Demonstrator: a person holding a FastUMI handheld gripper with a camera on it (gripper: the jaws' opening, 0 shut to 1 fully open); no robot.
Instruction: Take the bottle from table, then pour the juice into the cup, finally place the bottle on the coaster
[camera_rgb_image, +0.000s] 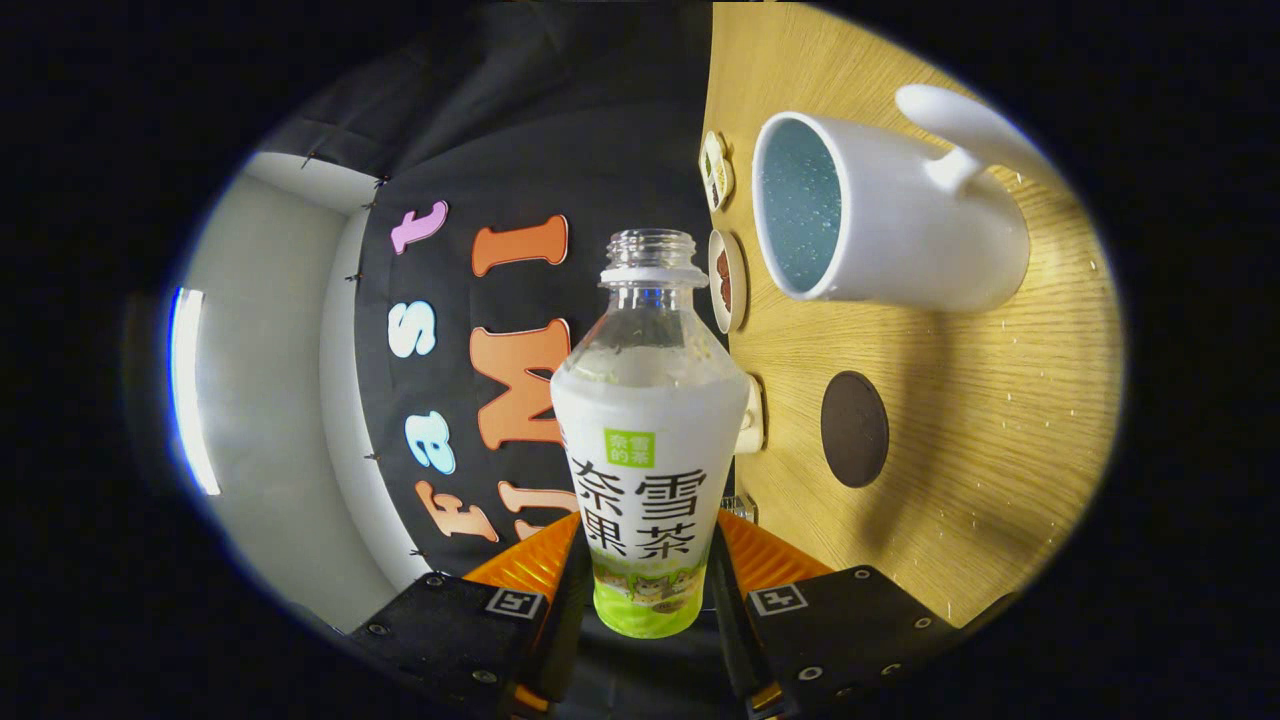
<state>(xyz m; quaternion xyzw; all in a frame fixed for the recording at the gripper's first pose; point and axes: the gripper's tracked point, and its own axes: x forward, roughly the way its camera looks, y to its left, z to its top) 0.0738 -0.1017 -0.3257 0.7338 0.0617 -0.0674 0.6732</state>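
Clamped tight, the gripper (645, 590) has its two fingers pressed against either side of the lower body of the bottle (648, 440), so the bottle sits squarely between them and is held clear of the table, with its neck pointing ahead of the fingers. The whole view is rolled over, so the wooden table (1000, 420) stands like a wall on the far side of the bottle rather than lying beneath it. Starting from the other side, a pale wall panel (270, 400) with a bright light strip (190, 390) comes first, then the dark cloth of the booth behind the bottle. The bottle has no cap on its clear threaded mouth, a white ring below the thread, a clear shoulder, and a white label with a green band at its base; whitish liquid fills it up to about the shoulder. Just beyond the bottle's neck, at the table's edge, sit a couple of small round items (726, 280), too small to identify. Further across stands the white cup (890, 225), its open mouth turned toward the bottle's mouth and its handle on the far side; its inside looks pale blue with specks. Below the cup on the wood lies the dark round coaster (855, 429), bare, apart from both cup and bottle.
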